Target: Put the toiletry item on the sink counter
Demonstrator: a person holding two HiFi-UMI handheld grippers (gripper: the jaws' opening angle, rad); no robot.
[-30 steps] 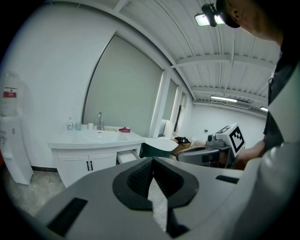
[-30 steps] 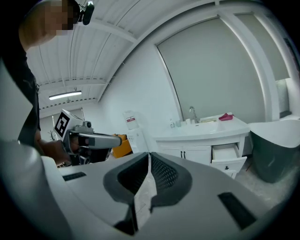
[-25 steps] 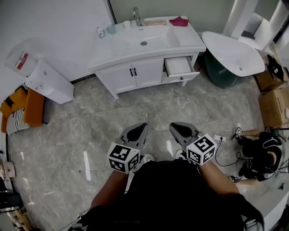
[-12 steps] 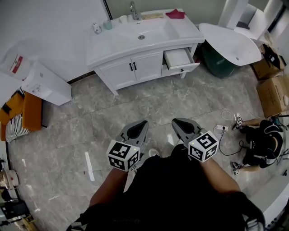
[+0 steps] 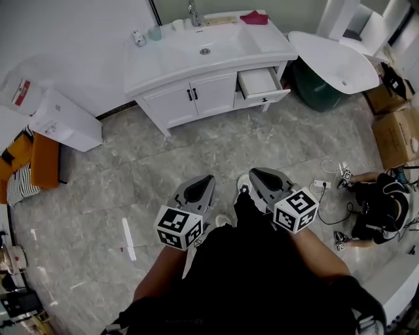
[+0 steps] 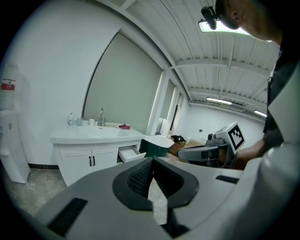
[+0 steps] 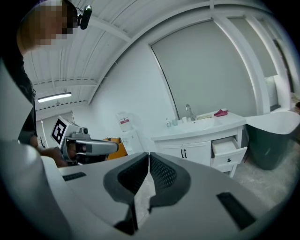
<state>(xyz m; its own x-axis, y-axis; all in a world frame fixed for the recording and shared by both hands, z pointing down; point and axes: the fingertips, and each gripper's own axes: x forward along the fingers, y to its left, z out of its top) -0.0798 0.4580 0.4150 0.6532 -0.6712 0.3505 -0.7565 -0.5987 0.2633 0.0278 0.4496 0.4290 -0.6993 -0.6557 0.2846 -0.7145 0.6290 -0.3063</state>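
The left gripper (image 5: 208, 178) and right gripper (image 5: 252, 173), fingers (image 6: 140, 180) together, empty, face the sink counter (image 5: 262, 42).

Clutter sitting around the grey marble floor (image 5: 163, 163)
A white water dispenser (image 5: 65, 121) is standing by the left wall, with an orange cushion (image 5: 40, 160) lying near it. At right, a white oval tub (image 5: 334, 62), possibly a basin, is resting on a dark green base (image 5: 313, 91). Cardboard boxes (image 5: 395, 134) are sitting nearby, and a person (image 5: 380, 212) is sitting beside loose cables (image 5: 330, 184).

One sink cabinet (image 5: 268, 49), two doors (image 5: 171, 105), one open drawer (image 5: 258, 82), one faucet (image 5: 194, 13), one red cloth (image 5: 254, 18), two cardboard boxes (image 5: 396, 137), one water dispenser (image 5: 65, 121).
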